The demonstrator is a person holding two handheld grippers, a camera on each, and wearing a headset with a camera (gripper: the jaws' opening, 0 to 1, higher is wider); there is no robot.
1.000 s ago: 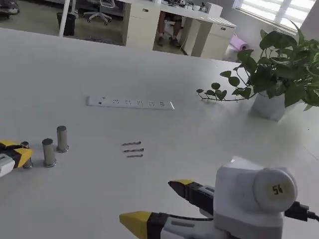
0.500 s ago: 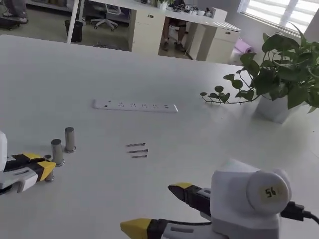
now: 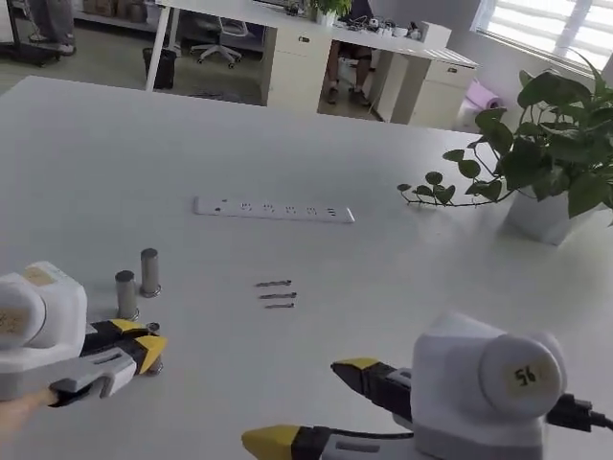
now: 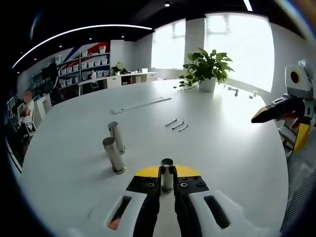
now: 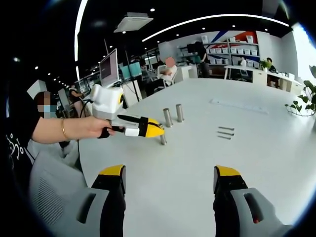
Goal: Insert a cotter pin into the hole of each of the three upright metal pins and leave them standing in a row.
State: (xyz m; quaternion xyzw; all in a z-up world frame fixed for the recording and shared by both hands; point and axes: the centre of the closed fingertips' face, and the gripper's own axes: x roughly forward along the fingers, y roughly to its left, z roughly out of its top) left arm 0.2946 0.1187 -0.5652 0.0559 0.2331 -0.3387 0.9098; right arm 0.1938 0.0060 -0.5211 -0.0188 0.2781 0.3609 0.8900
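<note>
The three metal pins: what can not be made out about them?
Holes of the metal pins: too small in every view.
Third metal pin: in the head view, mostly hidden behind the left gripper.
Whether that gripper clamps it: unclear in the left gripper view.
Cotter pins: shape too small.

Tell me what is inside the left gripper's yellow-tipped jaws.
A short upright grey metal pin stands between the jaws of the left gripper, and they appear closed on it. Its top shows; the jaws cover its lower part, so its base cannot be seen.
</note>
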